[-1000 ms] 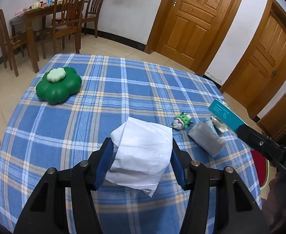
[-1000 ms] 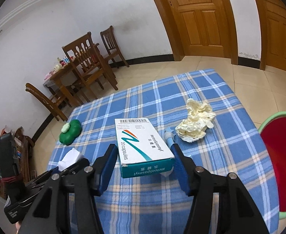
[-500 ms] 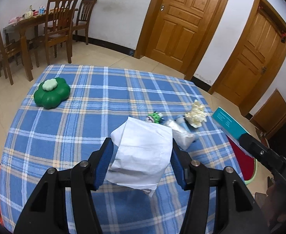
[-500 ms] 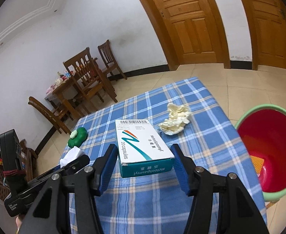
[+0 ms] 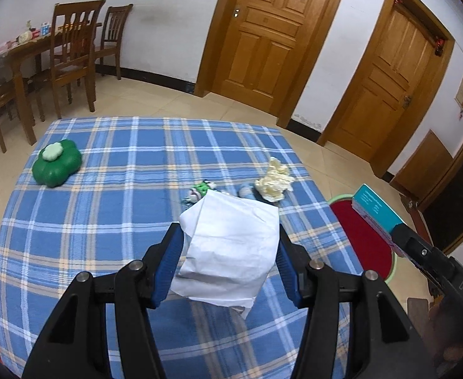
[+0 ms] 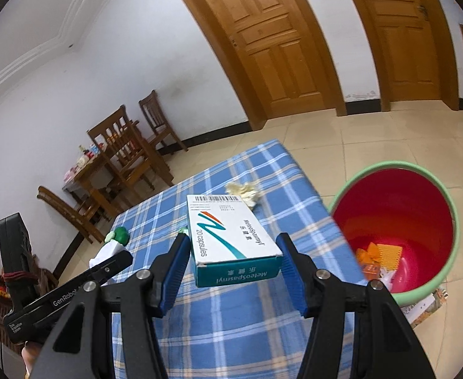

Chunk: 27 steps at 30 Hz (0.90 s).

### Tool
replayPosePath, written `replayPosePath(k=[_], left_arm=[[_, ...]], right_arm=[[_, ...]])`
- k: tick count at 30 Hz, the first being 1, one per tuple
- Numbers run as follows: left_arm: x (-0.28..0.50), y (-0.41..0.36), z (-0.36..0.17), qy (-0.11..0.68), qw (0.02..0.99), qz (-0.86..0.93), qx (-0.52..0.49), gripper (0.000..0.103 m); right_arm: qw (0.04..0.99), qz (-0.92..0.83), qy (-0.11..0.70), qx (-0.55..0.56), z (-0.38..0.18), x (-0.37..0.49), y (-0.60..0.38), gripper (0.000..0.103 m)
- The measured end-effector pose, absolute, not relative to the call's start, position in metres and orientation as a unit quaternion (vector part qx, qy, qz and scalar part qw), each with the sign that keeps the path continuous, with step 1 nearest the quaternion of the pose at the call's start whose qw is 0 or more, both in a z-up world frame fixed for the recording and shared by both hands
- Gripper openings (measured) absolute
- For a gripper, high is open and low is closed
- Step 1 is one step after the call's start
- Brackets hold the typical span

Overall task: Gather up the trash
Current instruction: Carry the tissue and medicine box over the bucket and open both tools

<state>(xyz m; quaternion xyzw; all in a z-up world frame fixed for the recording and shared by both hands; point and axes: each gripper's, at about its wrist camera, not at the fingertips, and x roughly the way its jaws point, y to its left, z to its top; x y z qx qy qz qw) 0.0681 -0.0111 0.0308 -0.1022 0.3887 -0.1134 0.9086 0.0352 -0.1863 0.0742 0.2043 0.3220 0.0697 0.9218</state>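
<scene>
Trash rides in both tools now: a crumpled sheet of white paper [image 5: 231,249] is pinched between the blue pads of the left tool [image 5: 229,267], and a flat white-and-teal cardboard medicine box [image 6: 231,240] is clamped between the pads of the right tool [image 6: 233,271]. Both loads hang clear above the blue plaid surface [image 5: 111,221]. Compared with a second ago, the red plastic bin with a green rim [image 6: 398,227] has swung from the frame's edge into full sight on the right, its open mouth just right of the box, with orange scraps already at the bottom. That reads as the carry nearing its end; the box looks close to a drop, while the paper trails it, further left over the surface. Left behind on the cloth are a crumpled yellowish wad of tissue [image 5: 274,181] at the far right, a small green-and-white toy [image 5: 201,189] beside it, and a green clover-shaped plastic case [image 5: 57,165] at the far left.
</scene>
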Motion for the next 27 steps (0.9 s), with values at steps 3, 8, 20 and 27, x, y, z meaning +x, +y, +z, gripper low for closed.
replayPosePath(k=[3,8,20,27], left_arm=[[0.07,-0.021,0.032,0.389,0.908,-0.121,-0.099,0.057],[0.073,-0.038,0.036,0.388,0.908,-0.133,-0.087,0.057],[0.086,-0.091,0.04,0.389,0.905,-0.164,-0.051,0.057],[0.095,-0.128,0.034,0.399,0.898,-0.186,-0.027,0.057]], right_arm=[[0.922,0.055,0.319,0.213,0.073,0.031,-0.199,0.059],[0.921,0.036,0.316,0.225,0.07,0.025,-0.218,0.059],[0.914,-0.01,0.31,0.261,0.056,0.014,-0.269,0.059],[0.904,-0.039,0.317,0.285,0.037,0.012,-0.301,0.059]])
